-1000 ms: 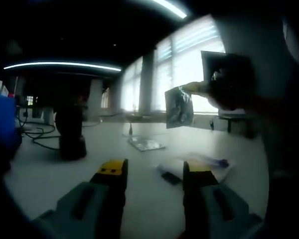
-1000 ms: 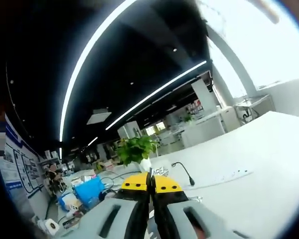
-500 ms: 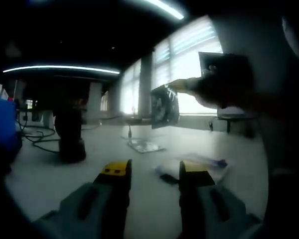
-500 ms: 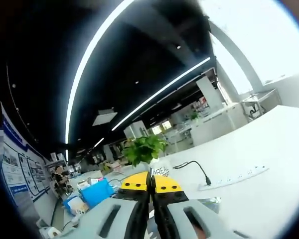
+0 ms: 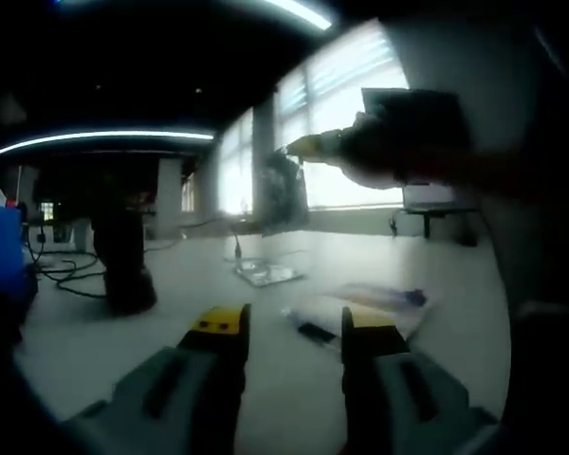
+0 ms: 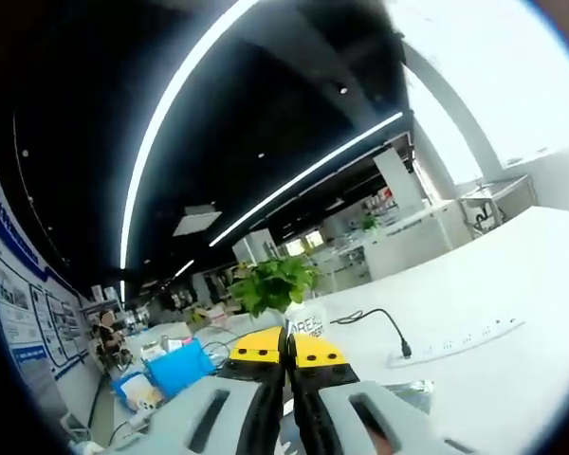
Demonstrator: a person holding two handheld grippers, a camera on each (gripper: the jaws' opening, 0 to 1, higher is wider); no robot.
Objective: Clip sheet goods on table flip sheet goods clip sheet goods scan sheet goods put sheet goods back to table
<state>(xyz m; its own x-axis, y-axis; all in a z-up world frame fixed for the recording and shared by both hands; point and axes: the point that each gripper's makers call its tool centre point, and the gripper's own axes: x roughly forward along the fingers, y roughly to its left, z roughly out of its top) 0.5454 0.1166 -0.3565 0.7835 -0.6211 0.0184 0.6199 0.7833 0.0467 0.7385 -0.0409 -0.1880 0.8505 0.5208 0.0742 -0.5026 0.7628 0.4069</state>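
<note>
Right gripper (image 5: 303,147) holds the glossy dark sheet pack (image 5: 283,194) aloft above the white table (image 5: 171,313); left gripper (image 5: 283,327) idle and empty.

Left gripper view: the left gripper's yellow-tipped jaws stand apart, nothing between them, low over the table. Out toward the far edge lie a flat silvery sheet pack (image 5: 264,273) and, nearer, a clear packet with purple print (image 5: 365,305); a black cylindrical stand (image 5: 121,263) with cables sits at the left. Bright slatted windows (image 5: 337,123) behind. Right gripper view: the right gripper's jaws (image 6: 288,346) pressed together, the sheet's edge barely visible between them. White power strip (image 6: 465,339), green potted plant (image 6: 270,284), ceiling light strips (image 6: 303,175), open office beyond.
</note>
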